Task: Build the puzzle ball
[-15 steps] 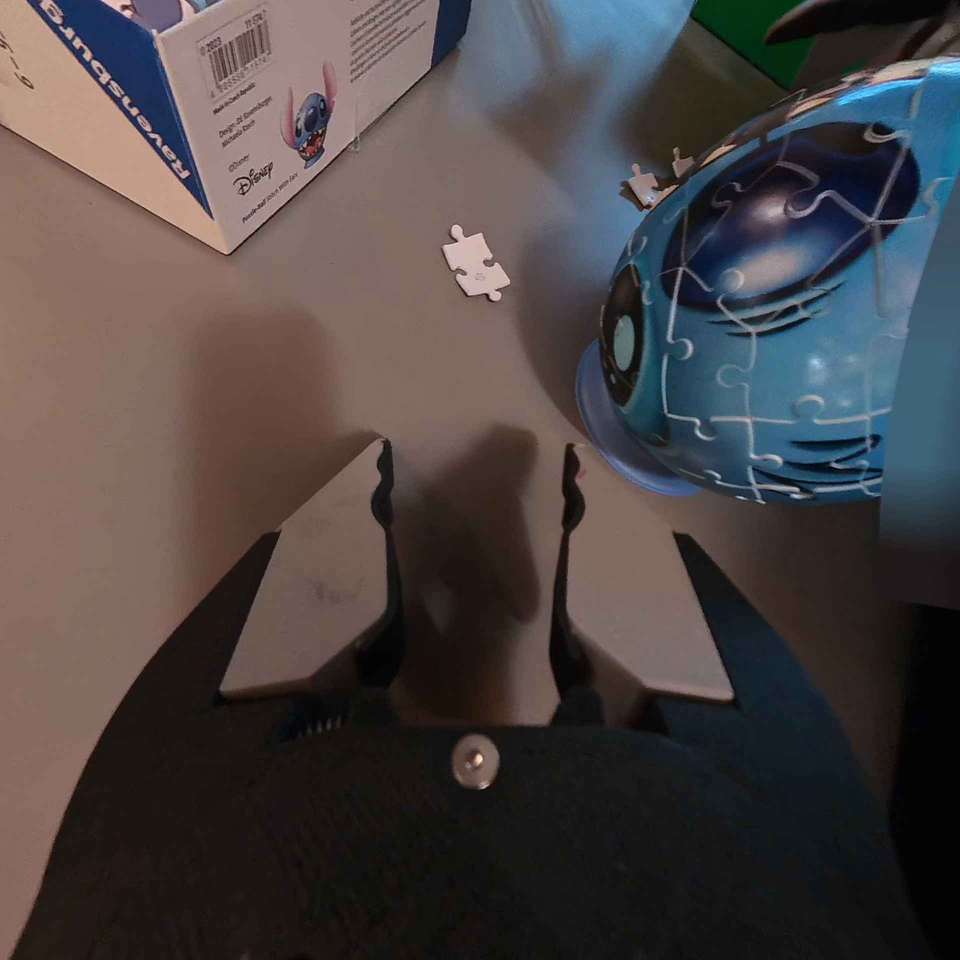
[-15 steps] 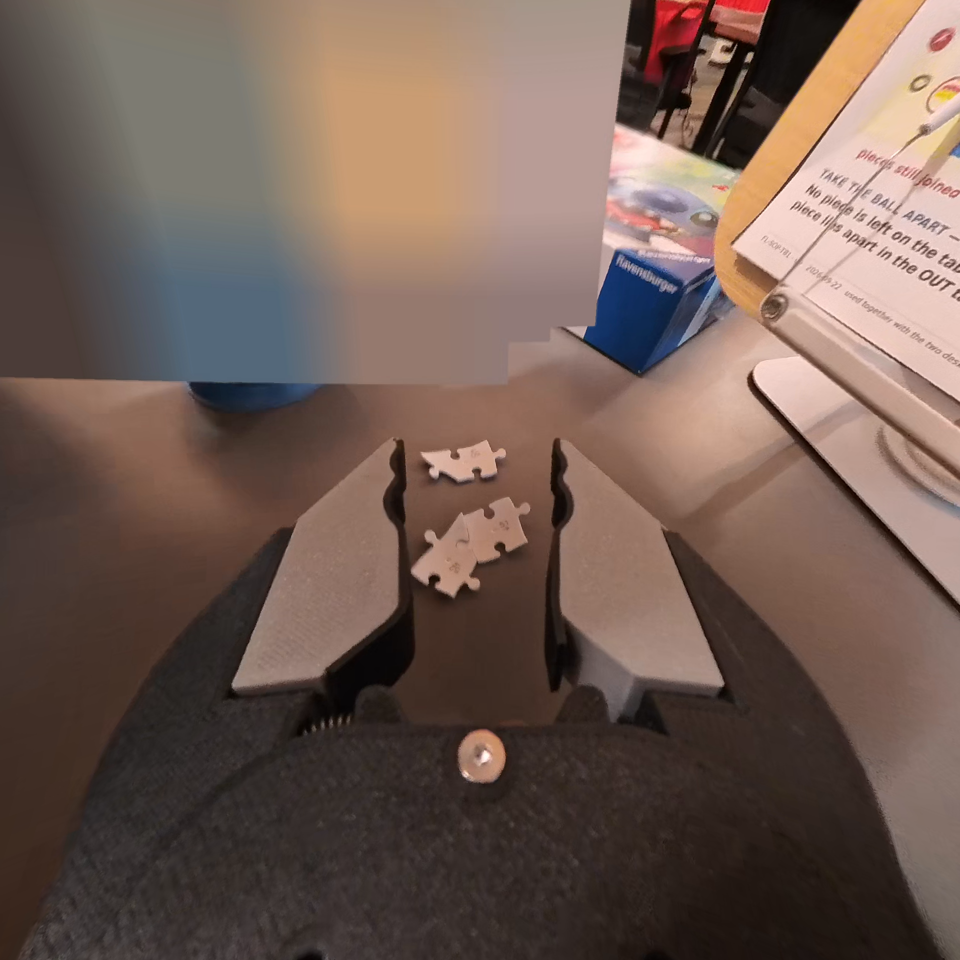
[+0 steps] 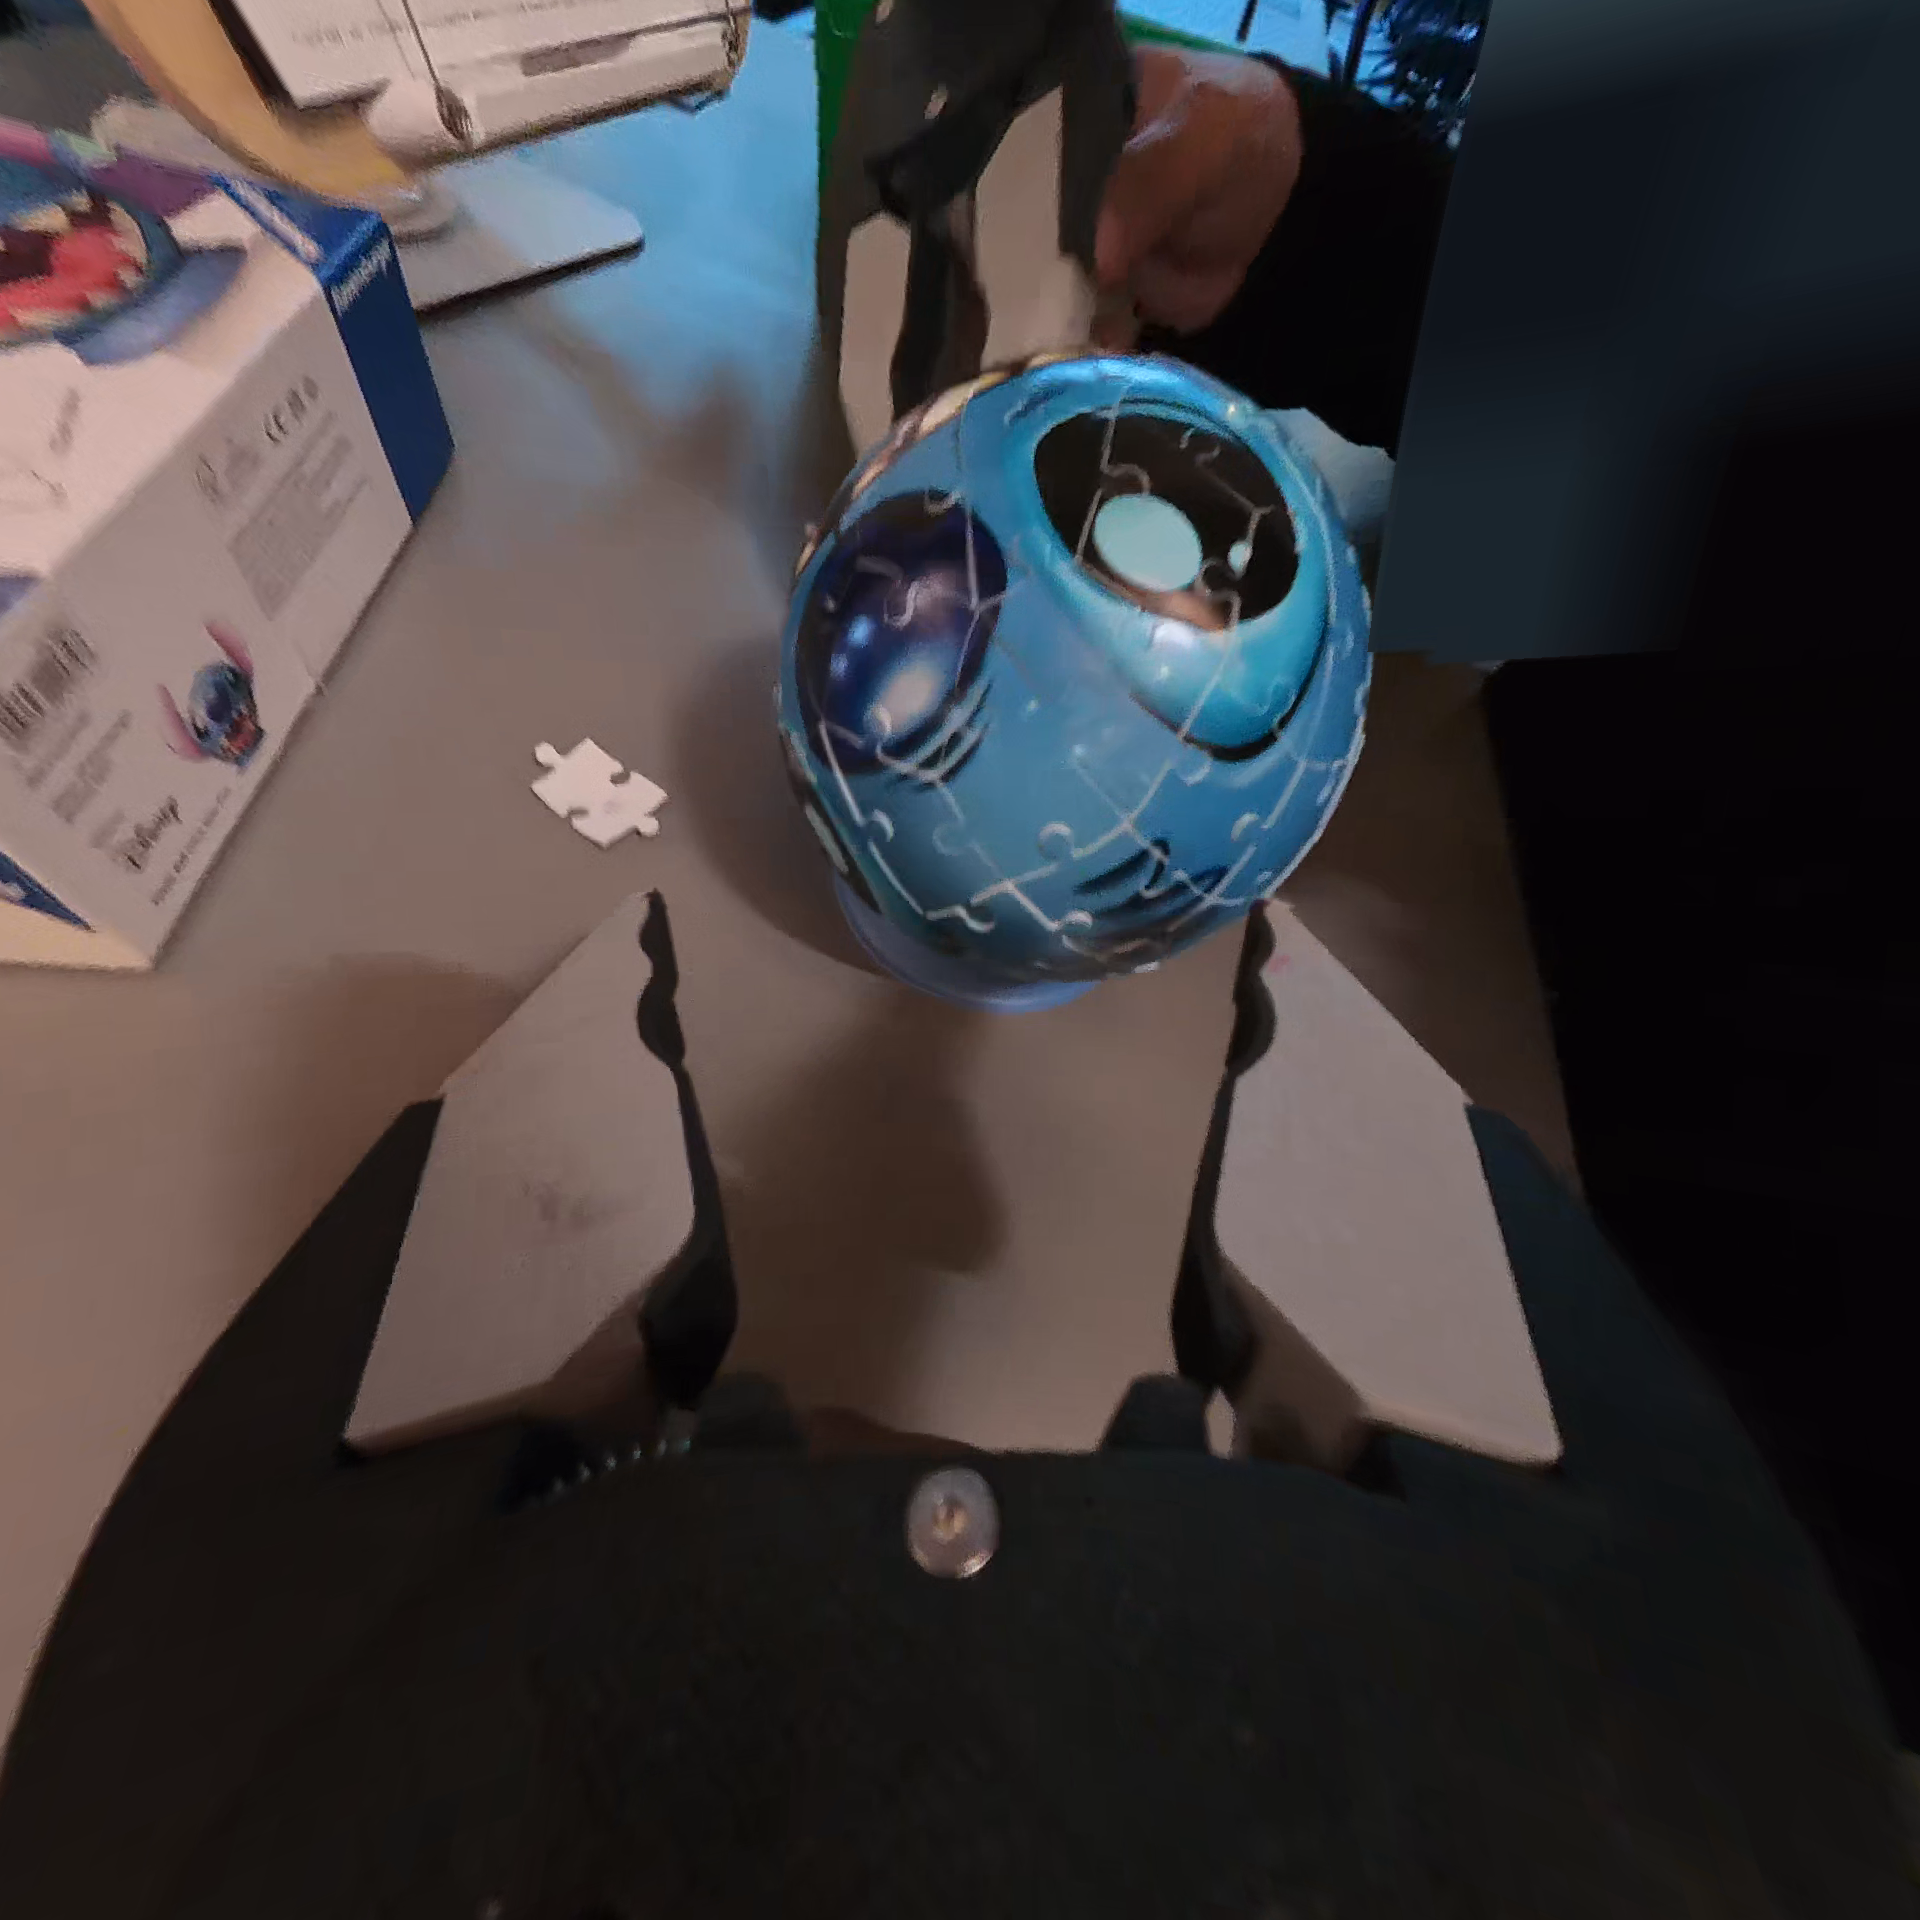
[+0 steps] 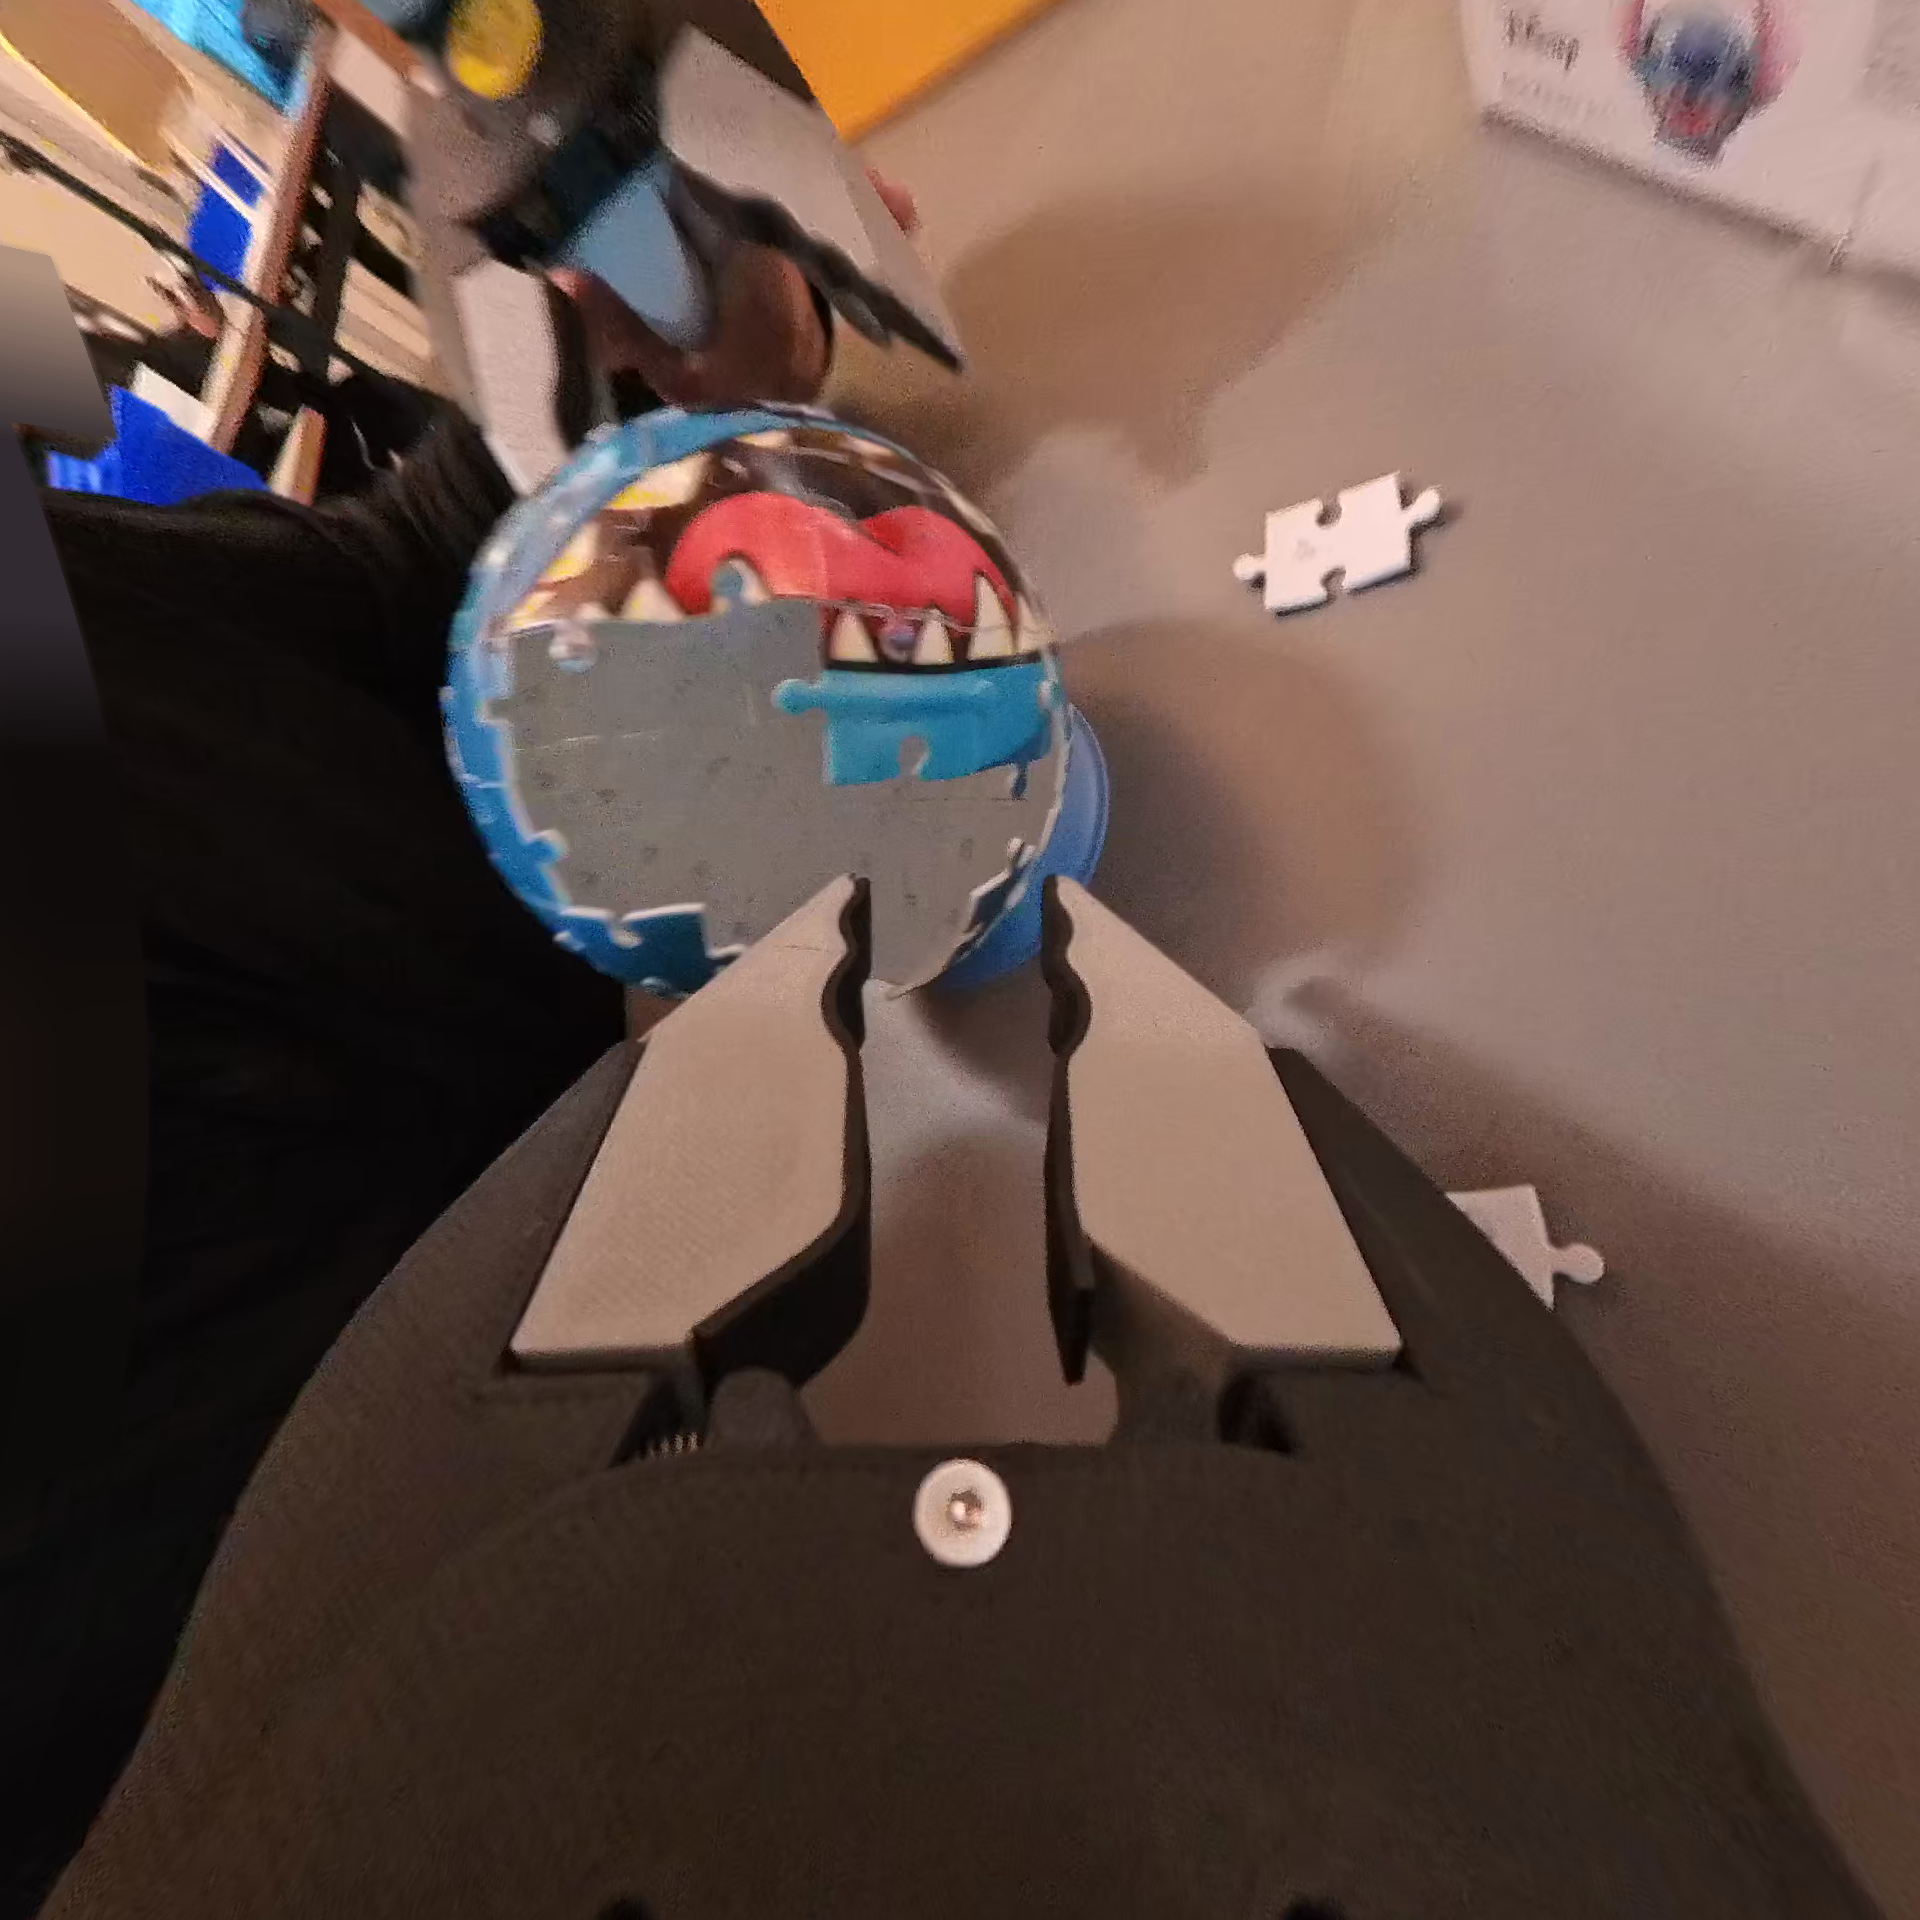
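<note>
The blue puzzle ball [image 3: 1070, 675] stands tilted on its blue ring base on the grey table. My left gripper [image 3: 954, 925] is open wide and empty, and the ball's base sits just ahead between its fingertips. In the right wrist view the ball [image 4: 758, 707] shows a large gap with its grey inside, below a red tongue and teeth. My right gripper [image 4: 954, 904] is open, with its fingertips at the gap's lower edge. A white loose piece [image 3: 600, 792] lies left of the ball. A joined white pair [image 4: 1340, 545] lies to the right.
The puzzle box [image 3: 187, 582] stands at the left, with a sheet holder's base [image 3: 520, 234] behind it. A hand with the other gripper [image 3: 1195, 197] is behind the ball. Another loose piece [image 4: 1527, 1252] pokes out beside my right gripper's body. Dark clothing fills the left of the right wrist view. There is about 12 cm between the tips of the two grippers. It is some 10 cm from my left tips to the white loose piece [image 3: 600, 792]. Seen from the right wrist view [image 4: 1328, 545] as well.
My left gripper has opened wider and turned to face the ball, now centred ahead. My right gripper has swung away from the loose pieces to the ball's open side.
</note>
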### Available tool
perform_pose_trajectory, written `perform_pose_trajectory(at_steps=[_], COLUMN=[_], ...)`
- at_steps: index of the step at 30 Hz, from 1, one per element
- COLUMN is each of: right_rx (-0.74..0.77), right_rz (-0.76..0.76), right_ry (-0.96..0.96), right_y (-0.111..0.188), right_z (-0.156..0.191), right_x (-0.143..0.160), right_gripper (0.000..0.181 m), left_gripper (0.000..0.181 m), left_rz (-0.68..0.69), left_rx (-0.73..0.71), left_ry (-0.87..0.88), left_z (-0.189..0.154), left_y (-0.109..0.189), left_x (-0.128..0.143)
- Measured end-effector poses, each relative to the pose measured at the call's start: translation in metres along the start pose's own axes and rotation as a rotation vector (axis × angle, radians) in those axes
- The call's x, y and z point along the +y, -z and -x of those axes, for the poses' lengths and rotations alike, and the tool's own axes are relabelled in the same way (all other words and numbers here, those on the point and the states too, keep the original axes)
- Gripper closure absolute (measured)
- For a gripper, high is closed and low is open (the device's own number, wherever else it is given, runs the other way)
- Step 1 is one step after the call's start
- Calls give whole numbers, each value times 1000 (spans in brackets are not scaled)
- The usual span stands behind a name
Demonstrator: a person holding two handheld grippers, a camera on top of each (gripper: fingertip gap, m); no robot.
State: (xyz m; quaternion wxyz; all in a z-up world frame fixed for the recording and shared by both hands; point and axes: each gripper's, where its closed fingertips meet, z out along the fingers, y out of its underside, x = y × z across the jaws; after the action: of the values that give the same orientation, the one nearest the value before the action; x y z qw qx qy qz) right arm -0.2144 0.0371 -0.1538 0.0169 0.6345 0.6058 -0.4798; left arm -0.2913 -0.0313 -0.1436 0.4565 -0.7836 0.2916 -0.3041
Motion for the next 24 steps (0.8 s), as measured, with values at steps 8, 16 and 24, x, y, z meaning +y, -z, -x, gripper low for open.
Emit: perform_pose_trajectory(at_steps=[8, 16, 24], right_rx=[14, -5, 50], right_rz=[137, 50, -261], right_ry=[-10, 55, -23], right_y=[-20, -9, 38], right_z=[-7, 3, -25], right_x=[9, -7, -9], right_gripper=[181, 181, 181], left_gripper=[69, 71, 73], left_rz=[51, 36, -7], left_rx=[87, 75, 72], left_ry=[-105, -121, -76], left_z=[-20, -23, -25], left_y=[-22, -24, -21], left_x=[-13, -14, -13])
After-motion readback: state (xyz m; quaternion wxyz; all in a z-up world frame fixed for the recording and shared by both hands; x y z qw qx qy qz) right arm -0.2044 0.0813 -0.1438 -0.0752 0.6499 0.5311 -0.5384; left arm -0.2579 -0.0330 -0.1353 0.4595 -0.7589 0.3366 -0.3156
